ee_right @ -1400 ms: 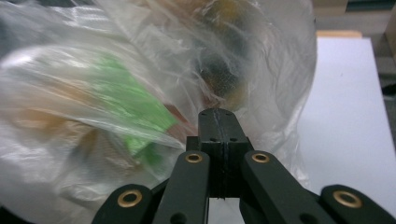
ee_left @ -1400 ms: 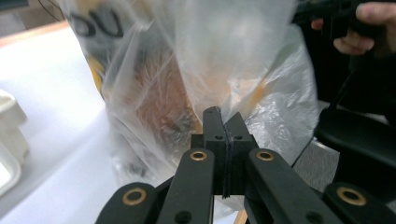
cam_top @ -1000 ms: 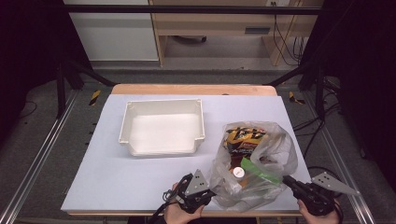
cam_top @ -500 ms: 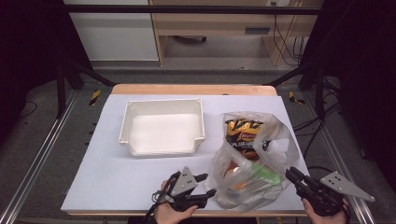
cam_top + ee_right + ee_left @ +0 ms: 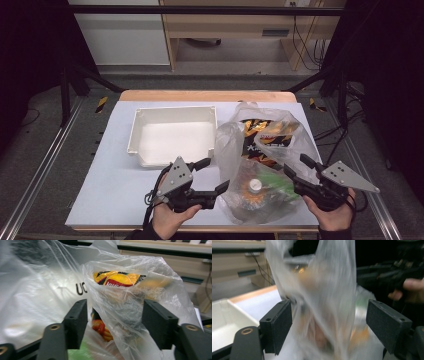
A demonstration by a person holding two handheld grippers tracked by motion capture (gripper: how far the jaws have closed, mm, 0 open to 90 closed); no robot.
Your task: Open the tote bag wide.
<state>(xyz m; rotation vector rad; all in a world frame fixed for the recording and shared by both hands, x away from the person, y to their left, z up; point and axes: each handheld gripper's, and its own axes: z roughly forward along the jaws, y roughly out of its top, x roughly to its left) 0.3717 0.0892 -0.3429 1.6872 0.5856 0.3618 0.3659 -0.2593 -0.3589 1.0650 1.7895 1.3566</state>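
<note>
Your clear plastic bag (image 5: 260, 165) sits at the lower right of the high view, on the desk (image 5: 110, 185) just right of the white tray (image 5: 172, 135), and both tools flank it. The left tool (image 5: 216, 176) has just been opening, its jaws now spread wide with a loose flap of film hanging between them, not pinched; the right tool (image 5: 296, 165) has just been opening too, its jaws standing apart around a bulge of bag, and the pads don't seem to press it, though the film lies close. Treat this bag as thin, soft and slippery: it will crumple, slide off the pads and sag under its load. The load looks light to middling, a crinkly chip packet (image 5: 117, 280) at the top of the right gripper view, and what may be a capped container (image 5: 255, 187) low in the bag. Take hold at the gathered film near the mouth, bunching several layers. The left gripper view is smeared with blur, so the contents there are just orange and green smudges. The bag's mouth and handles are hard to trace through the folds.
</note>
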